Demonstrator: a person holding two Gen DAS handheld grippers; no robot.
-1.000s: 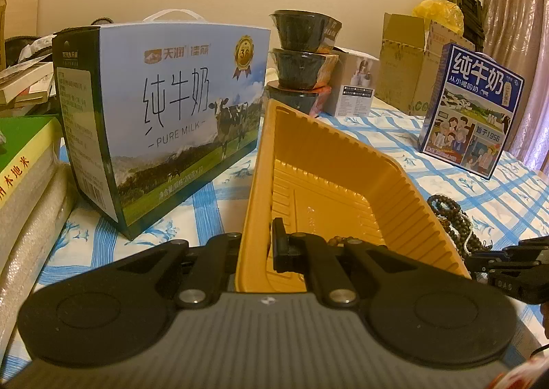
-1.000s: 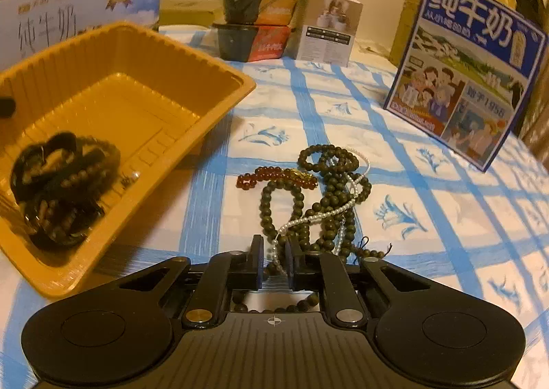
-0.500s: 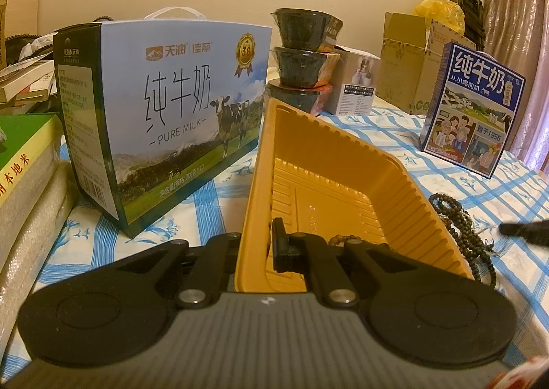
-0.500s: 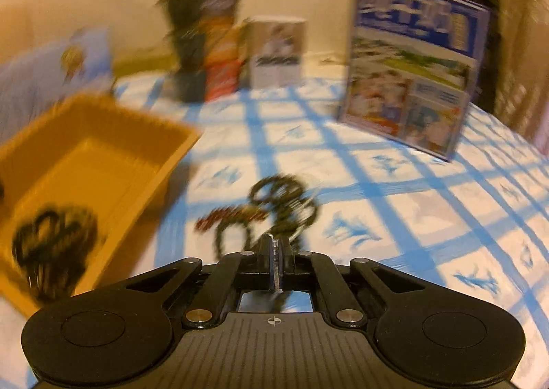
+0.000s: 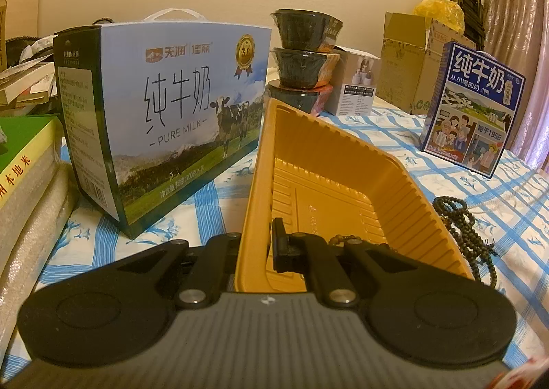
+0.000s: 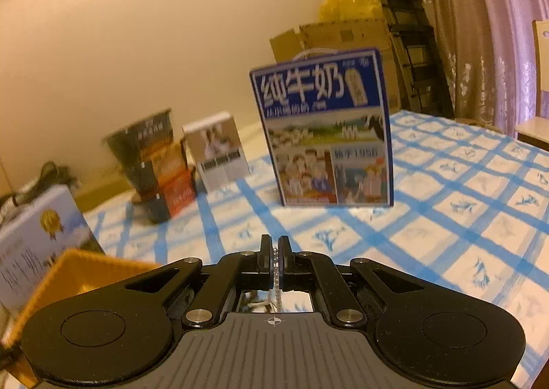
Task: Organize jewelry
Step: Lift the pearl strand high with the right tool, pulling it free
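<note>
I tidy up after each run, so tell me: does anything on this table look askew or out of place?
Yes. The yellow tray is tipped up on one side, because the left gripper is clamped on its rim. Dark bead strands lie loose on the checked cloth beside it. The right gripper pinches a pearl strand.

Glossy yellow plastic tray (image 5: 329,162), checked cloth tablecloth (image 6: 446,217), printed cardboard milk box (image 5: 164,121)

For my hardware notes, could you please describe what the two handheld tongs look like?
Both look alike. The left tongs and right tongs are matte black, with two round flat lobes, slim linkage arms with silver pivot pins, and short flat fingers. A ribbed grey panel sits between the lobes with a small round mark. No cables or sleeves show.
</note>
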